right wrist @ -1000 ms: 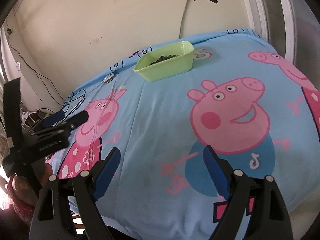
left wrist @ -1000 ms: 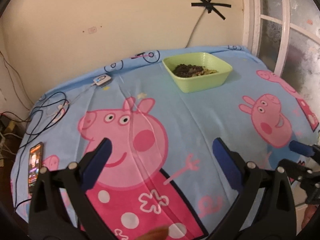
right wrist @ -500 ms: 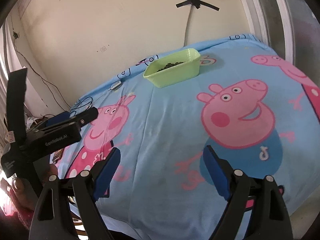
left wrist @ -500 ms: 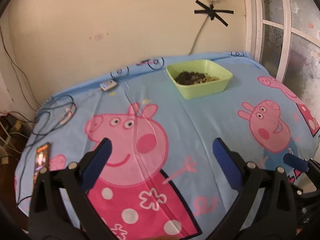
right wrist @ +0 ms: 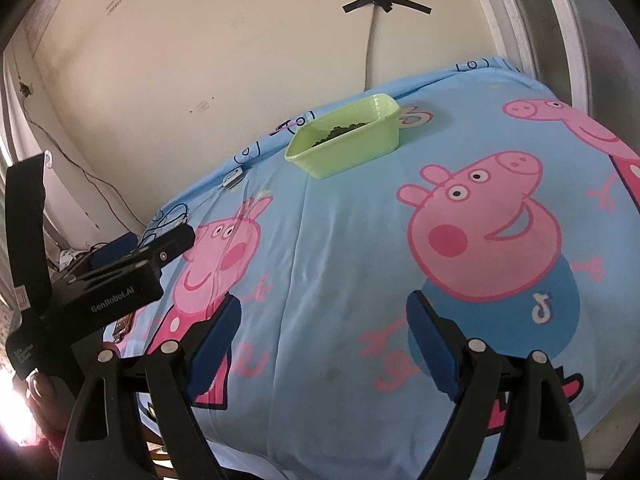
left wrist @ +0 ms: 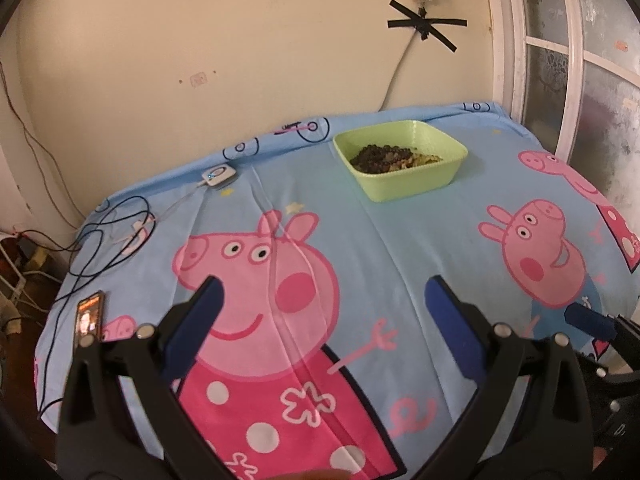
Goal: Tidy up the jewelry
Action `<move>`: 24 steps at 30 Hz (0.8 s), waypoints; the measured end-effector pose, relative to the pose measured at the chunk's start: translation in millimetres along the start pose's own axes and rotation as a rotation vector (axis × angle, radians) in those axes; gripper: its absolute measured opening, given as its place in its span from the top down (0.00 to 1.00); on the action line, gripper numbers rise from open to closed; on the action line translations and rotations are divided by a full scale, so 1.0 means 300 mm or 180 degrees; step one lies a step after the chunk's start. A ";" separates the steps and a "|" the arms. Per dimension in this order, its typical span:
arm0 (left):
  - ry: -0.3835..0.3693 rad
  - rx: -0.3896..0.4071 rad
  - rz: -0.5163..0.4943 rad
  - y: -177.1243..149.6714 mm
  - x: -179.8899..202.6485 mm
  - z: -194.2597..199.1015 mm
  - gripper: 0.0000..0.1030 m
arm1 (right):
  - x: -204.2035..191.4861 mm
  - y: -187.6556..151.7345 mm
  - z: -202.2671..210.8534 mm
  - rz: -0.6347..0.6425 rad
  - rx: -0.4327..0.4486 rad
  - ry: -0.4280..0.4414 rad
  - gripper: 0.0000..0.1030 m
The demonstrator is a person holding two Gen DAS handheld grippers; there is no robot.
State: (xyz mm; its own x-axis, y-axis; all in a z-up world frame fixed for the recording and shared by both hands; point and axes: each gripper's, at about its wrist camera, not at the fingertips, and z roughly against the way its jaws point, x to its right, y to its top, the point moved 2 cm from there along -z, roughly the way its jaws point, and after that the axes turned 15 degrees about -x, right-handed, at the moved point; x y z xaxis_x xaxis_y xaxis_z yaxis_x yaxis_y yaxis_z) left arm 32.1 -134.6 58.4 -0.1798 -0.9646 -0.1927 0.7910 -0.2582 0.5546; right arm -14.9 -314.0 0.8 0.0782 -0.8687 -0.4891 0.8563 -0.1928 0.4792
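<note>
A light green tray (left wrist: 412,178) stands at the far side of the table, near the wall. It holds a heap of dark beaded jewelry (left wrist: 378,155) and some paler pieces. It also shows in the right wrist view (right wrist: 348,148). My left gripper (left wrist: 324,316) is open and empty, above the near part of the table. My right gripper (right wrist: 324,334) is open and empty above the near edge, to the right of the left one. The left gripper's body (right wrist: 120,280) shows at the left of the right wrist view.
A blue cartoon-pig cloth (left wrist: 400,248) covers the table. A phone (left wrist: 89,318) lies at the left edge, beside black cables (left wrist: 100,232) and a small white device (left wrist: 218,176). A wall stands behind, a window (left wrist: 580,60) at the right.
Both grippers have drawn back and risen a little, so more of the wall and table shows. The jaws stay open. The tray has not moved.
</note>
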 end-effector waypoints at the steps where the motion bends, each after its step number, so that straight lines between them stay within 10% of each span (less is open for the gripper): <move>1: 0.0011 -0.0008 -0.0006 0.000 0.001 -0.003 0.06 | 0.004 0.001 -0.001 -0.0015 -0.0001 0.0010 0.41; 24: 0.0509 0.0250 -0.0044 0.043 -0.015 0.009 0.06 | -0.001 0.009 -0.037 -0.0037 -0.0048 0.0079 0.41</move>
State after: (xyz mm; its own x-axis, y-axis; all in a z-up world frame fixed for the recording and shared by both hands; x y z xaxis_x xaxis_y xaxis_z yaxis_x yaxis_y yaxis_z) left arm 41.4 -133.6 68.7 -0.0900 -0.9419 -0.3236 0.7399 -0.2807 0.6114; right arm -7.0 -309.3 -5.8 0.0805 -0.8549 -0.5126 0.8647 -0.1959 0.4625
